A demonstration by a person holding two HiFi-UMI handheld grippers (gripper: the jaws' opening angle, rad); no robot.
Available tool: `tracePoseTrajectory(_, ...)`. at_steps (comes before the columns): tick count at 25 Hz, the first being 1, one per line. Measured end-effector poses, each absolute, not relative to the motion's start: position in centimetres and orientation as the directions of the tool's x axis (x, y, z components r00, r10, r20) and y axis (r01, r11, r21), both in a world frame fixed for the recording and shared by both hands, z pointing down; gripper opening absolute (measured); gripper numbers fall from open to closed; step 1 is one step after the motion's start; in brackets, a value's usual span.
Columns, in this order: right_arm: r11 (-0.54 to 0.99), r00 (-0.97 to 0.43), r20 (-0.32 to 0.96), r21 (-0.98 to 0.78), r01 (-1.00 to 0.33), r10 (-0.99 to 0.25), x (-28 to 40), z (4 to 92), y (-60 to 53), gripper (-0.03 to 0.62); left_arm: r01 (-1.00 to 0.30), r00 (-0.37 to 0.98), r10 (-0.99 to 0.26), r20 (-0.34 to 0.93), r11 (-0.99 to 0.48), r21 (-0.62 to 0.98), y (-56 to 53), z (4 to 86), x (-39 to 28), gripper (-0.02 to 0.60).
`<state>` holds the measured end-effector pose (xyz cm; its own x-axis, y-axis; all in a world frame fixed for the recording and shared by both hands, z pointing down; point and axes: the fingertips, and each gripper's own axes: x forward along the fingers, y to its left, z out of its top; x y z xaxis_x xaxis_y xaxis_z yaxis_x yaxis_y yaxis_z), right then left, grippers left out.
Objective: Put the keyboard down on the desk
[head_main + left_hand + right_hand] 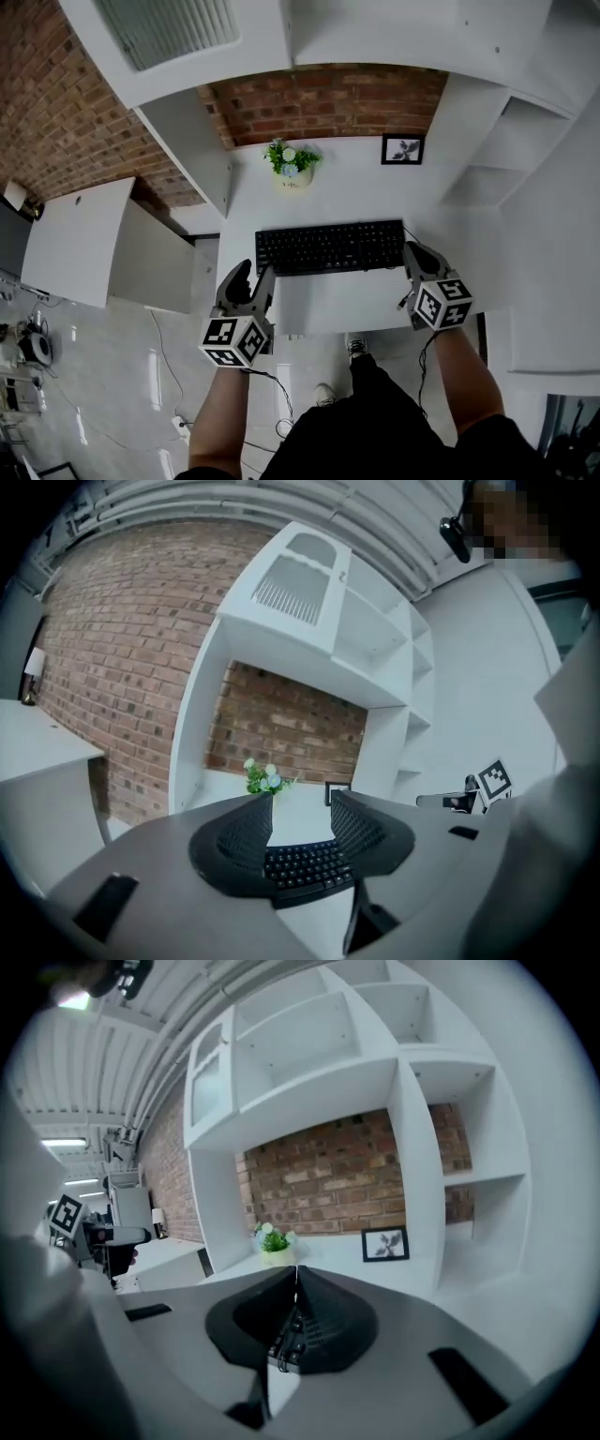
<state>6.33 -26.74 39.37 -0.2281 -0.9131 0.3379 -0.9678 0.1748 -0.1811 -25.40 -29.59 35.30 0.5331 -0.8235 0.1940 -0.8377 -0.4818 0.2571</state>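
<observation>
A black keyboard (328, 247) lies flat on the white desk (347, 192), parallel to its front edge. My left gripper (255, 273) is at the keyboard's front left corner with its jaws apart; in the left gripper view the keyboard (305, 866) shows in the gap between them, and the pads do not press on it. At the keyboard's right end my right gripper (410, 249) has its jaws closed tip to tip. In the right gripper view a few keys of the keyboard (285, 1344) peek out just beneath my right gripper (296, 1270).
A potted plant (292, 161) and a small picture frame (402, 148) stand at the back of the desk, against a brick wall. White shelf panels flank the desk on both sides. A lower white table (75, 239) is at the left. Cables lie on the floor below.
</observation>
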Motion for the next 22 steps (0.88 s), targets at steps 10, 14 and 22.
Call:
tracePoseTrajectory(10,0.312,-0.323,0.164,-0.090,-0.946,-0.932,0.2,30.3,-19.3,0.018,-0.845,0.532,-0.835,0.136,-0.514,0.150,-20.9,29.6,-26.4,0.018)
tracePoseTrajectory(14,0.330,-0.339,0.133,-0.085,-0.940,-0.931,-1.4,28.3,-16.0,0.018,-0.822,0.567,-0.815,0.119,-0.550,0.149,-17.4,28.8,-26.3,0.018)
tracePoseTrajectory(22,0.331,-0.339,0.135,-0.082,-0.940,-0.931,-3.5,28.0,-9.9,0.018,-0.760,0.647,-0.756,0.102,-0.628,0.163,-11.2,28.6,-24.8,0.018)
